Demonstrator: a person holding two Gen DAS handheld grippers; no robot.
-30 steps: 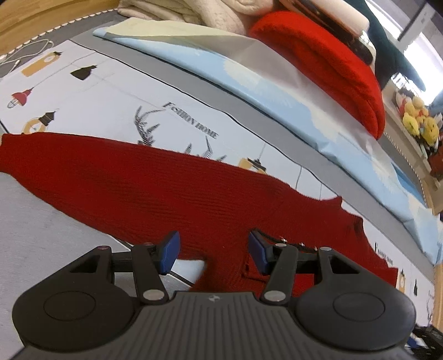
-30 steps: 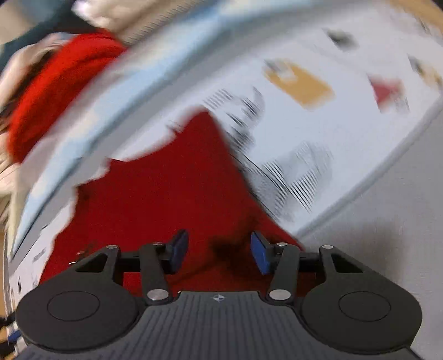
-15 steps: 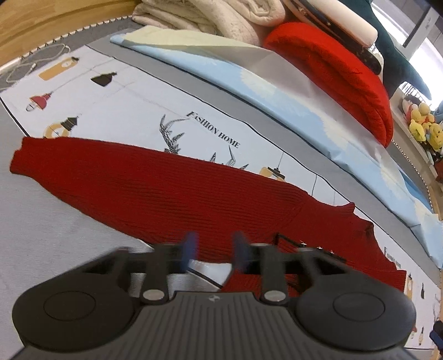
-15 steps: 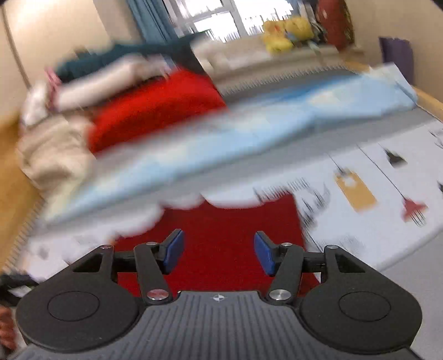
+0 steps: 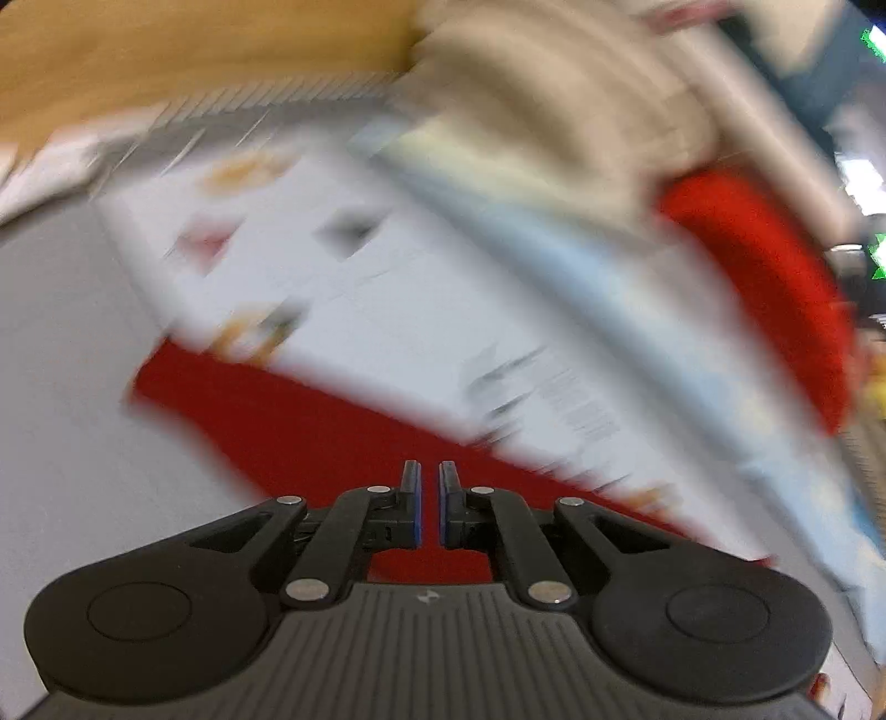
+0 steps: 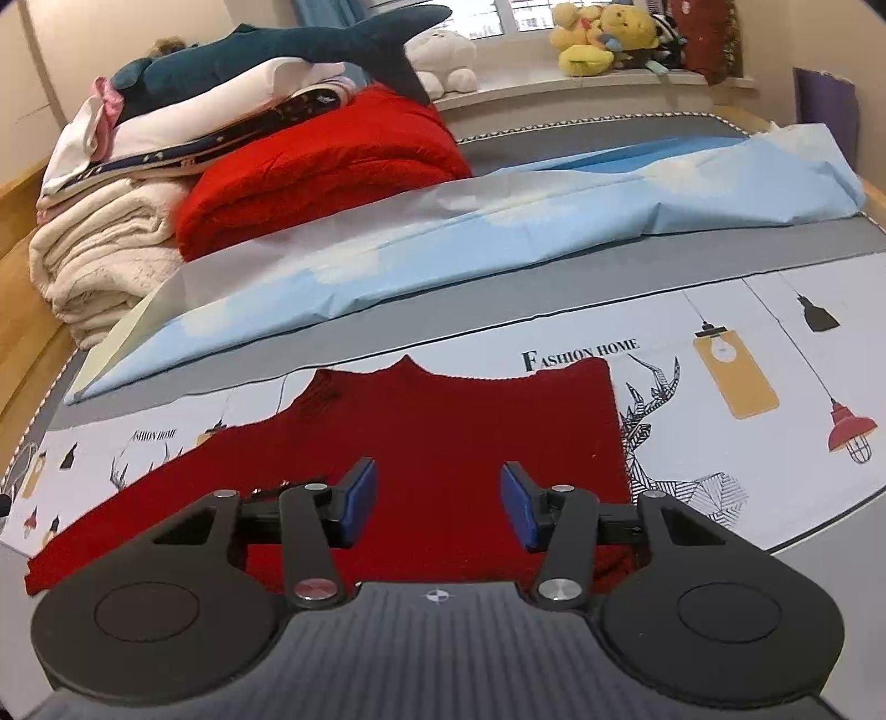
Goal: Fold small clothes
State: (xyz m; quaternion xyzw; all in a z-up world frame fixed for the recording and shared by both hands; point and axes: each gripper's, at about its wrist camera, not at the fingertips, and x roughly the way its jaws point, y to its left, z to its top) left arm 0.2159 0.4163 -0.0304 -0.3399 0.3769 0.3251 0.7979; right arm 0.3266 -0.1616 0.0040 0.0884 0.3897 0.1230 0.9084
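A small red knit sweater [image 6: 443, 437] lies flat on the printed bedsheet, one sleeve stretched out to the left. My right gripper [image 6: 437, 504] is open and empty, just above the sweater's near edge. In the blurred left wrist view the sweater [image 5: 310, 426] shows as a red band. My left gripper [image 5: 429, 498] has its pads nearly together with a thin gap; red cloth shows behind them, and the blur hides whether any is pinched.
A light blue sheet [image 6: 498, 221] lies folded across the bed behind the sweater. A stack of folded blankets, a red one [image 6: 326, 166] and a cream one [image 6: 105, 255], sits at the back left. Plush toys [image 6: 598, 39] line the windowsill.
My left gripper has closed from wide open to nearly shut and is swinging fast. My right gripper has pulled back, stayed open, and its view has steadied.
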